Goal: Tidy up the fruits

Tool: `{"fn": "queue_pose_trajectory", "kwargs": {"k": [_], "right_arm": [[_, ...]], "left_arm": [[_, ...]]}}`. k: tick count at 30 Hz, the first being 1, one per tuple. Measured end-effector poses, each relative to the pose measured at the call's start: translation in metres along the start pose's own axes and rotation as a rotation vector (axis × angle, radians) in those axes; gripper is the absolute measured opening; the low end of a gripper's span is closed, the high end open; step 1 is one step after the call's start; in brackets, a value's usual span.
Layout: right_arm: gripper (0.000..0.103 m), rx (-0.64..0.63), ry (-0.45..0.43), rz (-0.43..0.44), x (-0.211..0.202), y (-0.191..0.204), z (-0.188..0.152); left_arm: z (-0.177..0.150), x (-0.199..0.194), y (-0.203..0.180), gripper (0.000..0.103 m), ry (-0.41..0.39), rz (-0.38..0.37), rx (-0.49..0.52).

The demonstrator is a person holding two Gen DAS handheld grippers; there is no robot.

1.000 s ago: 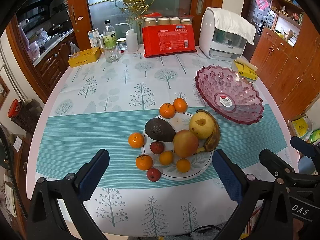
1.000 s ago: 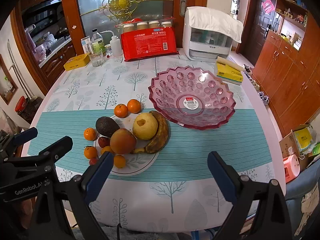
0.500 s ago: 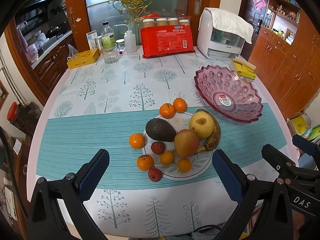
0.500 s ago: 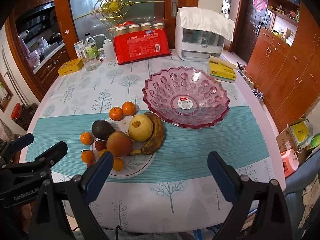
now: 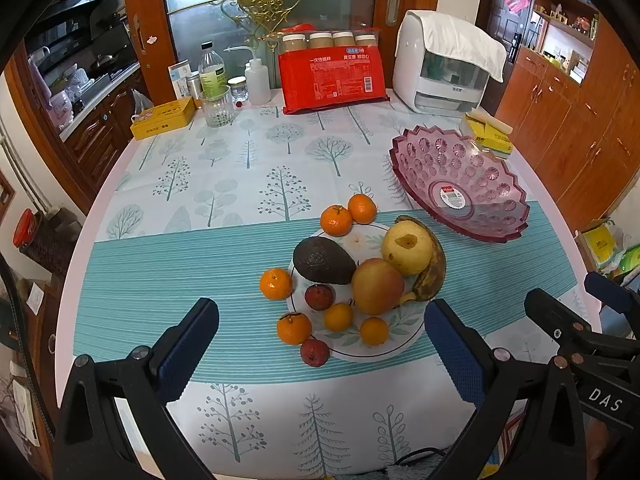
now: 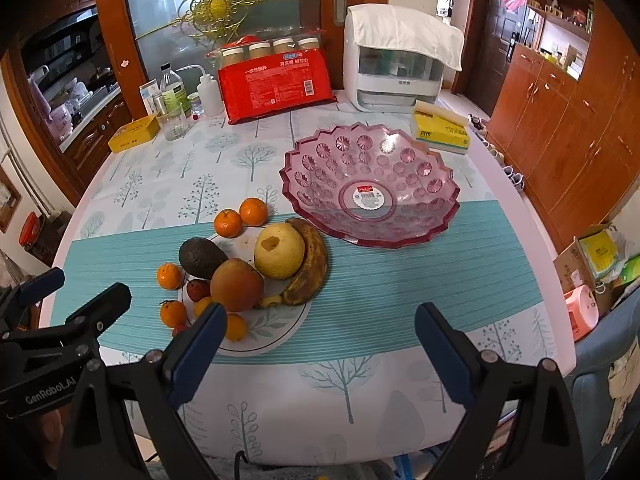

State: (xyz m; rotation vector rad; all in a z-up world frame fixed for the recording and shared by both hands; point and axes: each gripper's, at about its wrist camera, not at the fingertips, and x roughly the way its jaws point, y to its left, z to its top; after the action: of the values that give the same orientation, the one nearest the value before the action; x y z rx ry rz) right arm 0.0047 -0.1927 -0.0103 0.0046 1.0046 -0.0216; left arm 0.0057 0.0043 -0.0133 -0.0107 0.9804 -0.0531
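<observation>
A white plate [image 5: 404, 322] [image 6: 276, 332] near the table's front holds an avocado [image 5: 322, 260] [image 6: 200, 257], a yellow pear [image 5: 406, 248] [image 6: 279, 250], a brown banana [image 5: 434, 270] [image 6: 310, 268], a reddish apple [image 5: 376, 286] [image 6: 236, 284] and several small oranges and red fruits. Other oranges lie on the cloth beside it. An empty pink bowl [image 5: 460, 184] [image 6: 368, 184] stands to the right. My left gripper [image 5: 320, 342] hovers open in front of the plate. My right gripper [image 6: 320, 344] is open too, near the front edge, right of the plate.
At the table's back stand a red package [image 5: 334, 80] [image 6: 276, 84], a white appliance [image 5: 444, 68] [image 6: 396, 60], bottles and a glass [image 5: 216, 106], a yellow tin [image 5: 162, 118] and a yellow box [image 6: 440, 132]. Wooden cabinets line the right. The other gripper shows at each view's edge.
Both grippers have drifted a little back and up from the table, so the fruit sits slightly smaller in view. Their fingers stay open. No fruit has moved.
</observation>
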Motion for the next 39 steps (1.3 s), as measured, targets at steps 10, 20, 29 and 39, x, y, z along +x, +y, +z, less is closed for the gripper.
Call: {"fn": "queue_pose_trajectory", "kwargs": {"k": [10, 20, 29, 39], "right_arm": [[0.092, 0.017, -0.018, 0.01, -0.004, -0.003, 0.002], [0.091, 0.015, -0.028, 0.001, -0.008, 0.0, 0.005], [0.091, 0.023, -0.014, -0.007, -0.01, 0.005, 0.005], [0.091, 0.017, -0.013, -0.036, -0.016, 0.012, -0.003]], "left_arm": [[0.0, -0.001, -0.001, 0.102, -0.001, 0.0, -0.001], [0.01, 0.001, -0.002, 0.102, -0.008, -0.008, 0.007], [0.012, 0.0, -0.001, 0.102, -0.014, -0.012, 0.011], [0.01, -0.002, 0.003, 0.102, -0.003, -0.043, 0.018]]}}
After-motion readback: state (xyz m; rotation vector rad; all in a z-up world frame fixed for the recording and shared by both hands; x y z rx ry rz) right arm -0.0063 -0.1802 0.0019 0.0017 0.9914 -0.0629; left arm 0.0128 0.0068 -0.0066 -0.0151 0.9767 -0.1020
